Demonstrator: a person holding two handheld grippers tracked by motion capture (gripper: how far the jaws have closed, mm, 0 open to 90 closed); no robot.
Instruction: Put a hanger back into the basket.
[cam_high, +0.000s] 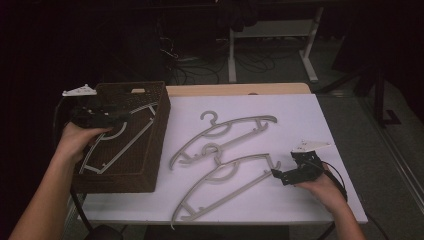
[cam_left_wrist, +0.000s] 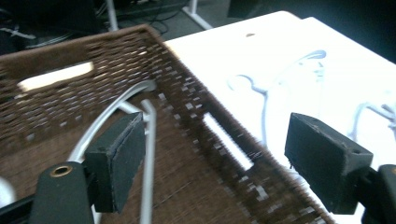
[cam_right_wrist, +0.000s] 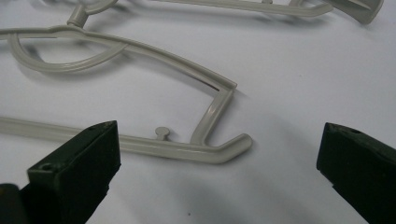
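Three grey plastic hangers are in sight. One hanger (cam_high: 125, 145) (cam_left_wrist: 147, 140) lies inside a brown wicker basket (cam_high: 162, 130) (cam_left_wrist: 196, 93) at the left. My left gripper (cam_high: 120, 116) (cam_left_wrist: 219, 149) hovers open over the basket, its jaws straddling the right wall. Two more hangers lie on the white table: the far hanger (cam_high: 225, 131) and the near hanger (cam_high: 225, 177) (cam_right_wrist: 205, 149). My right gripper (cam_high: 278, 175) (cam_right_wrist: 219, 154) stands open just above the table, with the near hanger's right end between its jaws, untouched.
The white table top (cam_high: 300, 120) has bare room to the right of the hangers. A wooden strip (cam_high: 240, 89) runs along its back edge. Behind it are a desk frame (cam_high: 232, 55) and cables on a dark floor.
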